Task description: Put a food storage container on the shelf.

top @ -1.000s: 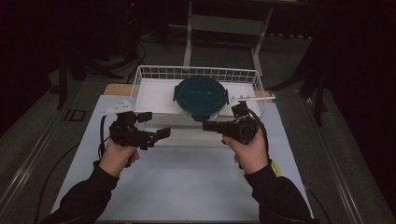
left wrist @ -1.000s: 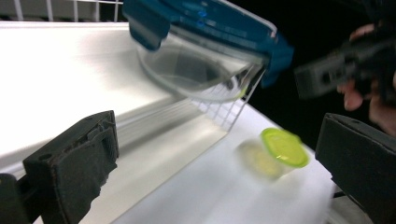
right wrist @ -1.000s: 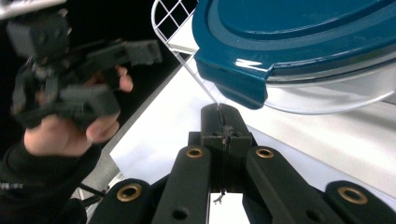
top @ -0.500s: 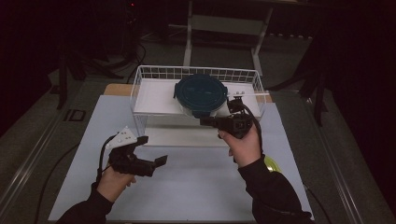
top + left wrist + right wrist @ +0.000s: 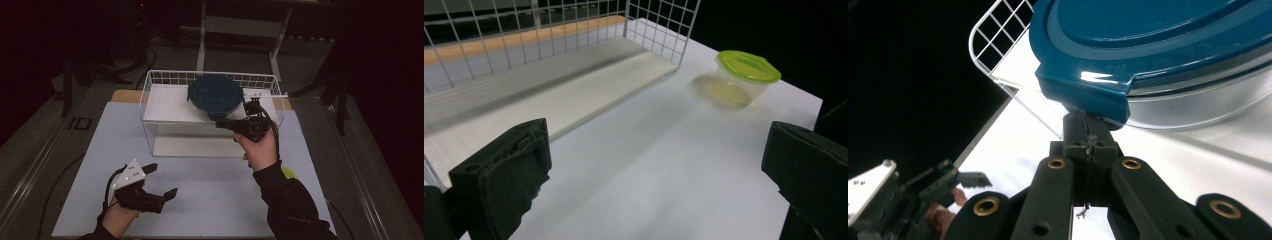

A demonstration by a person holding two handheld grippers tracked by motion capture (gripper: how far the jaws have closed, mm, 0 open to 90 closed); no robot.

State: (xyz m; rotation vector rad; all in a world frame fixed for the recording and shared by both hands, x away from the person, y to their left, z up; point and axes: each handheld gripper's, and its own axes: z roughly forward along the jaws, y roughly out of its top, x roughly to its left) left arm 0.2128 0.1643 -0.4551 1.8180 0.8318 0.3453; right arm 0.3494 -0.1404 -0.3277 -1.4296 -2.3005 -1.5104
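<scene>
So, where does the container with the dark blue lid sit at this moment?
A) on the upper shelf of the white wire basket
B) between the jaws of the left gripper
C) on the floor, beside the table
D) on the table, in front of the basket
A: the high view shows the blue-lidded container resting on the upper shelf inside the wire basket, with the right gripper at its near edge.

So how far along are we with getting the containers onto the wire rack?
The round container with the dark teal lid is on the upper shelf of the white wire rack. The right gripper, jaws shut, touches its rim. The left gripper is open and empty; the green-lidded clear tub still waits on the table.
</scene>
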